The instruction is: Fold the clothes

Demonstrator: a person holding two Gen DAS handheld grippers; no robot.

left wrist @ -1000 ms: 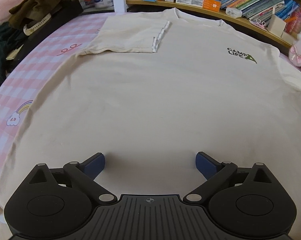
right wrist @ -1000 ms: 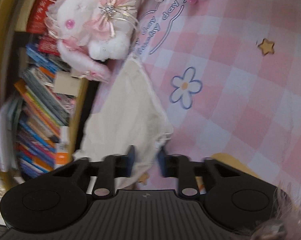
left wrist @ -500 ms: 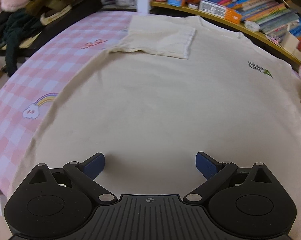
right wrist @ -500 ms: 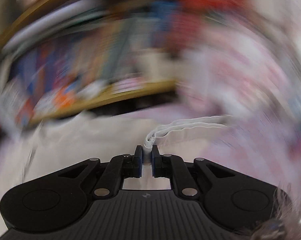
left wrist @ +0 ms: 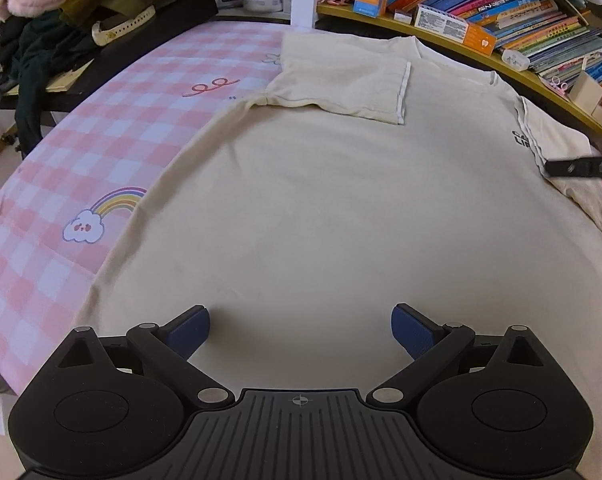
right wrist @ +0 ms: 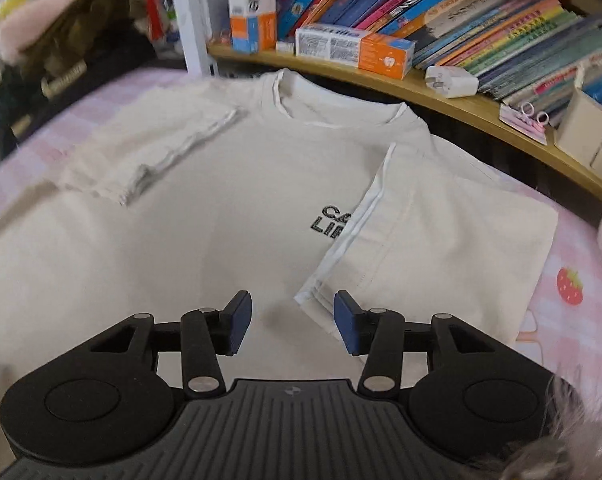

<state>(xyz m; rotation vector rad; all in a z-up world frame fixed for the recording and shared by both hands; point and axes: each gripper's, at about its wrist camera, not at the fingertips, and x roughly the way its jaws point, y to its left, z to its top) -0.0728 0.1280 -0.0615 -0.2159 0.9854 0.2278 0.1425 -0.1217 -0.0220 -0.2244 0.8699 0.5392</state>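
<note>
The cream T-shirt (left wrist: 321, 208), spread flat on the pink checked bedspread (left wrist: 101, 152) with both sleeves folded in, is judged light and limp, best pinched at a hem or side edge, while the left gripper (left wrist: 301, 326) and right gripper (right wrist: 293, 320) are held wide and empty.

Ahead of the right jaws, the shirt (right wrist: 221, 240) chest print reads "CA / LIF", the rest under a folded sleeve (right wrist: 441, 240). Beyond, an upright box (right wrist: 251, 4) reads "Smile".

Soft even indoor light, fisheye-bent edges, slight right-view blur.
</note>
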